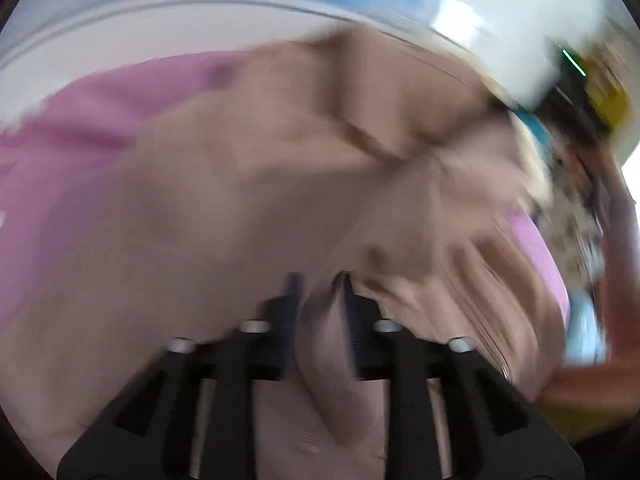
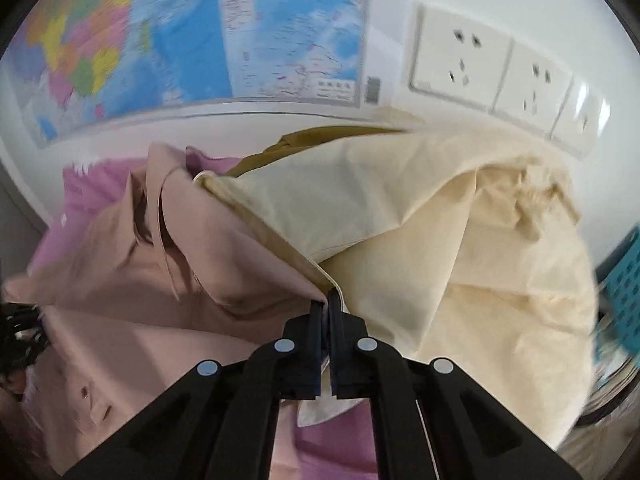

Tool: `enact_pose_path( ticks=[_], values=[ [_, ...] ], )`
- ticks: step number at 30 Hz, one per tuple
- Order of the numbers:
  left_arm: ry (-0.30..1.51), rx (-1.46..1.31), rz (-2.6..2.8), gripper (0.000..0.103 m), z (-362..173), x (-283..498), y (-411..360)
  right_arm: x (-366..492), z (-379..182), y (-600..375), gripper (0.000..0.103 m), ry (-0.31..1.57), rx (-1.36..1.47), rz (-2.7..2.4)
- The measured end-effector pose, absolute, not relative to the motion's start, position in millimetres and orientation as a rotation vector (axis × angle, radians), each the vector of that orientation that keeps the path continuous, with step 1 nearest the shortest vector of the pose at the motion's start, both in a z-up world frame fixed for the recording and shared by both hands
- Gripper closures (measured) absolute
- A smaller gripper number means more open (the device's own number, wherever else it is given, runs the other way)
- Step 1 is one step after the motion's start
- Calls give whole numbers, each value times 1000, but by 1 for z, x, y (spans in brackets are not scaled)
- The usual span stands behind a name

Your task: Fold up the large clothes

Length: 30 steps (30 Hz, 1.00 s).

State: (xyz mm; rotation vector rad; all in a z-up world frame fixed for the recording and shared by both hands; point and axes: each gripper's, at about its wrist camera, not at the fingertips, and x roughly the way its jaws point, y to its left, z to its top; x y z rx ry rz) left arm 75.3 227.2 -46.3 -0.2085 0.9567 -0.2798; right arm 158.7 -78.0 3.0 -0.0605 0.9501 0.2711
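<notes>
Both fingers of the right gripper (image 2: 325, 300) are pressed nearly together, with a thin edge of fabric pinched between their dark pads: the corner where the dusty-pink garment (image 2: 132, 280) meets the cream cloth (image 2: 460, 248) sits right at the tips, though which of the two layers is actually clamped cannot be told. From that pinch the pink garment spreads away to the left, rumpled, with a collar-like fold standing up near its far end, over the pink-purple sheet (image 2: 92, 184) that carries everything. The cream cloth bulges to the right of the fingers, toward the wall sockets (image 2: 460, 60), with an olive-brown piece (image 2: 304, 136) showing behind it. A coloured map (image 2: 224, 32) hangs on the wall beyond the far edge, and a teal basket (image 2: 624, 276) shows at the right edge.

The left gripper (image 1: 320, 280) view is heavily motion-blurred. Its fingers stand narrowly apart with a fold of the dusty-pink garment (image 1: 240, 200) bunched between them and running back toward the camera; the rest of the garment fills the view ahead, lying across the pink-purple sheet (image 1: 80, 120).
</notes>
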Motion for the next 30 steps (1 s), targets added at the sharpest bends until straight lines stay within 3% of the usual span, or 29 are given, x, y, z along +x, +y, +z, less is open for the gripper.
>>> enact_pose_path(
  ticks=[3, 5, 7, 10, 14, 15, 18, 20, 22, 23, 24, 25, 30],
  values=[
    [956, -262, -118, 66, -49, 91, 264, 159, -7, -86, 100, 967, -23, 272],
    [933, -302, -149, 55, -44, 84, 272, 156, -7, -88, 97, 975, -16, 284],
    [876, -254, -177, 34, -35, 68, 264, 151, -2, -93, 84, 962, 17, 332],
    [826, -87, -258, 30, -27, 39, 227, 137, 14, -92, 63, 898, 30, 401],
    [796, 96, -401, 19, -30, 7, 169, 90, 39, -89, 49, 724, -74, 434],
    [786, 138, -410, 15, -34, 4, 153, 76, 40, -86, 41, 688, -94, 477],
    [850, 213, -422, 12, -57, 13, 123, 48, 30, -64, 39, 622, -238, 556],
    [909, 217, -413, 17, -71, 23, 117, 41, 10, -42, 39, 659, -382, 569],
    [968, 227, -381, 49, -82, 33, 120, 46, -11, -23, 39, 703, -468, 596],
    [976, 204, -372, 53, -83, 39, 126, 47, -19, -16, 39, 710, -509, 600],
    [965, 180, -364, 76, -79, 42, 133, 46, -27, -10, 39, 712, -545, 621],
    [958, 139, -345, 88, -71, 48, 145, 48, -31, -5, 39, 722, -569, 644],
    [874, -67, -183, 92, -35, 72, 216, 58, -35, 8, 39, 706, -674, 654]
  ],
)
